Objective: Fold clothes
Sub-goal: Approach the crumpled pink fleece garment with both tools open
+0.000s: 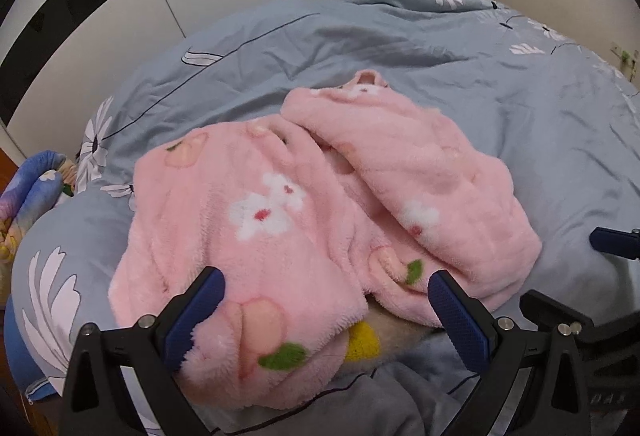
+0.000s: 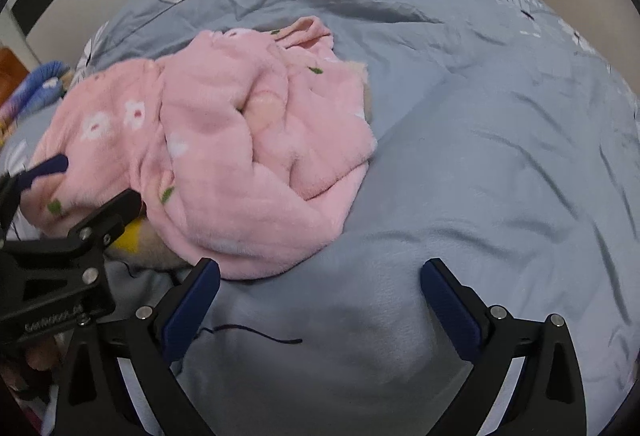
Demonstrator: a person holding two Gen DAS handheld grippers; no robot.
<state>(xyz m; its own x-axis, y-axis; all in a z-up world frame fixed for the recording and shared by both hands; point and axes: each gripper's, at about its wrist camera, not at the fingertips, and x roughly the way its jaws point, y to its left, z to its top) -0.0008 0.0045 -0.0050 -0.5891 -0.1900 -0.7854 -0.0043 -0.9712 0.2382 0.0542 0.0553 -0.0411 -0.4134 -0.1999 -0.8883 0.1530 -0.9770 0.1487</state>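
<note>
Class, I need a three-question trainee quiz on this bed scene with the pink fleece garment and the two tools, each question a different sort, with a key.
1. True or false: the pink fleece garment lies neatly folded on the blue-grey duvet.
2. Which tool has garment between its fingers? A) left tool B) right tool
3. Fill in: both tools are ____ (open/shut).

Key: 1 false, it is crumpled; 2 A, the right one hangs over bare duvet; 3 open.

Garment (image 1: 304,220) lies on bed (image 1: 520,116).
</note>
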